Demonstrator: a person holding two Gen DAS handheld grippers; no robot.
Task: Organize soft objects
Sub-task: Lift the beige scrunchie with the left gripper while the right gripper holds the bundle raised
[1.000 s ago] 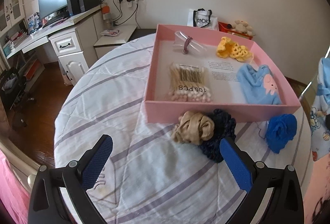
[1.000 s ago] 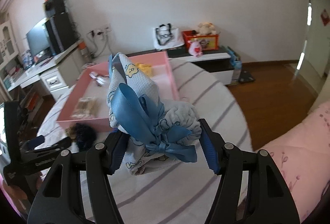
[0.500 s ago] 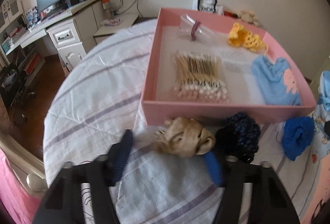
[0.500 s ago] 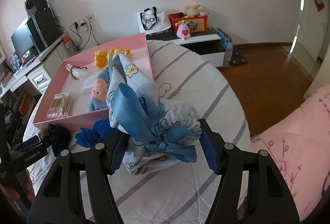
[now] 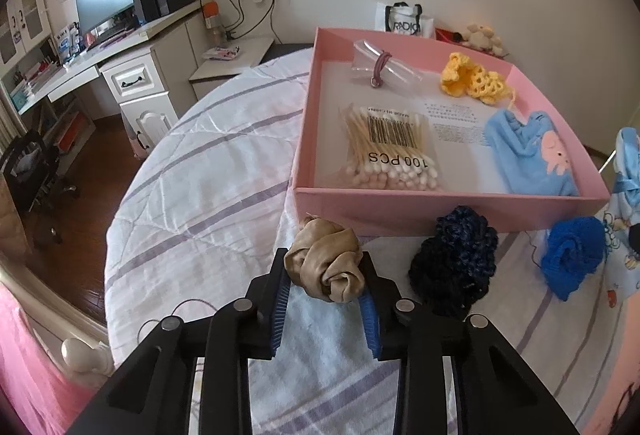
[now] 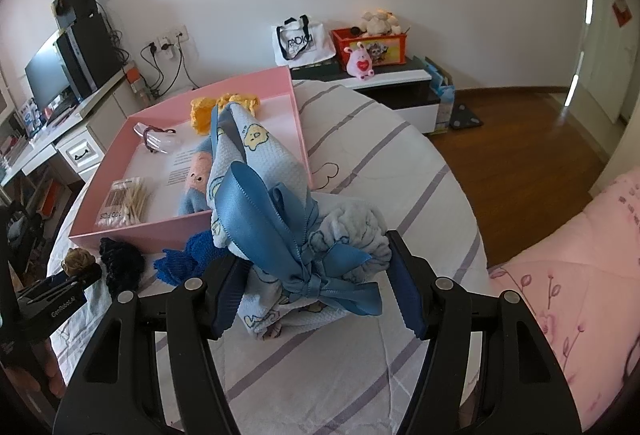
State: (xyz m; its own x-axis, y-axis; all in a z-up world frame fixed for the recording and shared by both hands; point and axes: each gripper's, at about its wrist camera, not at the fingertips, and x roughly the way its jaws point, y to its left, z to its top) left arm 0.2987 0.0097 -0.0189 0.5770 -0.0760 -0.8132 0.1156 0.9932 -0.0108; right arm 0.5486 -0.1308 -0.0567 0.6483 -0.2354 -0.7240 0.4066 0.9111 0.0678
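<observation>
Soft objects sit on and around a round quilted surface with purple stripes. Pink box on it holds a cotton-swab pack printed "100 PCS" and "MADE IN CHINA", a blue cloth with a pink figure, yellow crochet piece, clear bag with a hair tie. White tote at the wall reads "RADIO". Right gripper: jaws about half open, clamped on a light-blue printed bundle tied with a blue ribbon, just off the box's near corner. Navy crochet piece and blue crochet piece lie before the box wall. Left gripper, body marked "GenRobot.AI": jaws closing, tan fabric knot between the pads, touching both.
</observation>
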